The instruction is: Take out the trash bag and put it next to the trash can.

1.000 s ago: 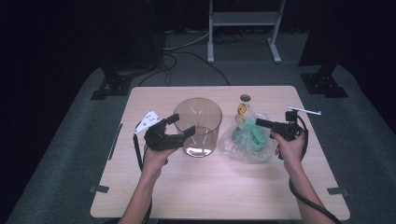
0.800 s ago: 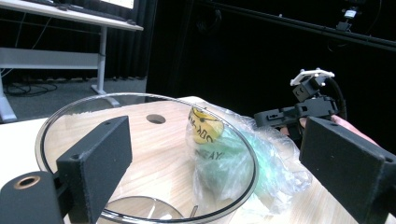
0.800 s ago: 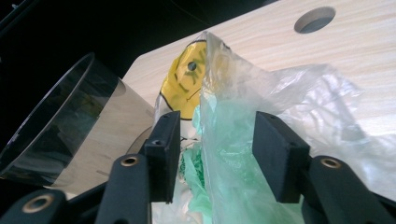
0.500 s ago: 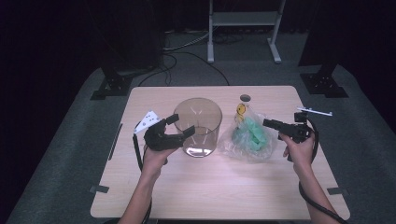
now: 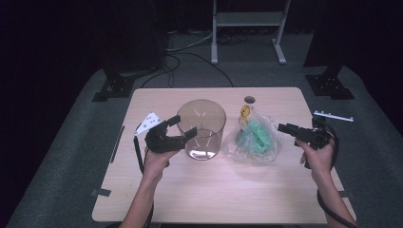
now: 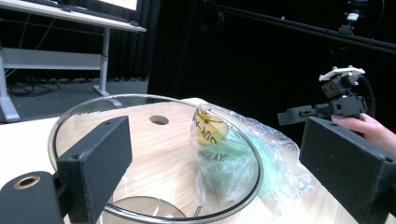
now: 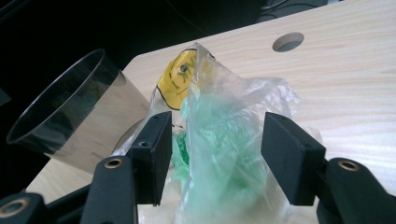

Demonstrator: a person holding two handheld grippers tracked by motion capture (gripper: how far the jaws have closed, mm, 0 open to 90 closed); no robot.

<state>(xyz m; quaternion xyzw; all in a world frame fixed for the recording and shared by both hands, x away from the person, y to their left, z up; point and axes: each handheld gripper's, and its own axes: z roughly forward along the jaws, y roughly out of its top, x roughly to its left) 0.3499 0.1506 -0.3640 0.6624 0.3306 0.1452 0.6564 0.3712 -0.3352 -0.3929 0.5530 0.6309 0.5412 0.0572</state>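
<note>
right tool [image 5: 289, 128] let go of the bag [image 5: 254, 140], jaws just opened, now backed off right. left tool [image 5: 181, 127] unmoved, open astride the jar [image 5: 201, 128] wall, apparently not gripping.

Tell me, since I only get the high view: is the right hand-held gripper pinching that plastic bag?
Observer: No. The right hand-held gripper has just been opening its jaws; the plastic bag sits between them, unpressed.
Operator: What's the yellow bit?
Observer: A yellow tag with black lettering, inside the bag.
Operator: And the other hand?
Observer: The left hand-held gripper points at the glass container; its open jaws frame the rim without clamping it.
</note>
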